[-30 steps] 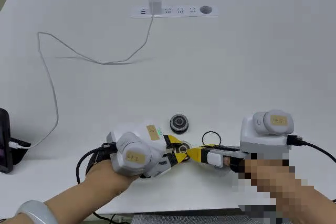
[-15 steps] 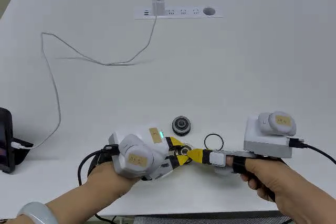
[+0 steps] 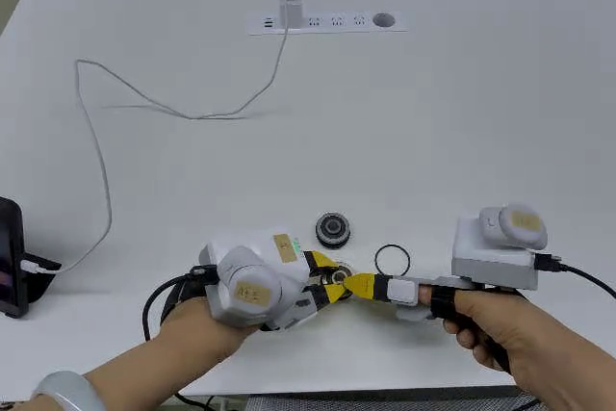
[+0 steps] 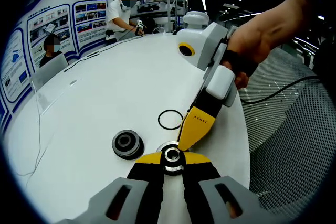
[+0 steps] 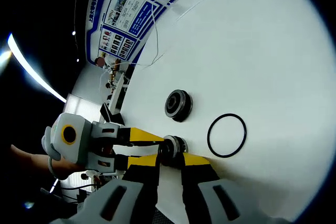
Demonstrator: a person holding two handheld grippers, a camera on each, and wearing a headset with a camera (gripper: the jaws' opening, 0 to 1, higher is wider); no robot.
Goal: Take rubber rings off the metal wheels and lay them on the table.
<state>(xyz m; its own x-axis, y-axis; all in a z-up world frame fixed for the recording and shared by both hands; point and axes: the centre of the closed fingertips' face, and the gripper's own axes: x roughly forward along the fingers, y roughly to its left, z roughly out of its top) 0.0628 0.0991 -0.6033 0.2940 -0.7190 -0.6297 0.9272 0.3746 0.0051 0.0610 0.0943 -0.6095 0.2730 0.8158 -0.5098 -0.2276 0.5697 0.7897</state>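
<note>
Over the white table point(image 3: 433, 122), the left tool point(image 3: 327, 278) squeezes tight on a small wheel point(image 4: 172, 157) and the right tool point(image 3: 354, 284) pinches that wheel's edge, tips almost together, near a loose ring point(image 3: 391, 260) lying flat, so a hard pull could make the wheel slip out and roll away.

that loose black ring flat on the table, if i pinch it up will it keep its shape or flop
The rubber ring is a thin open loop, so it will probably squash oval under a pinch and sag. It looks very light. Lying flat on the table, it should slide rather than roll if pushed.
</note>
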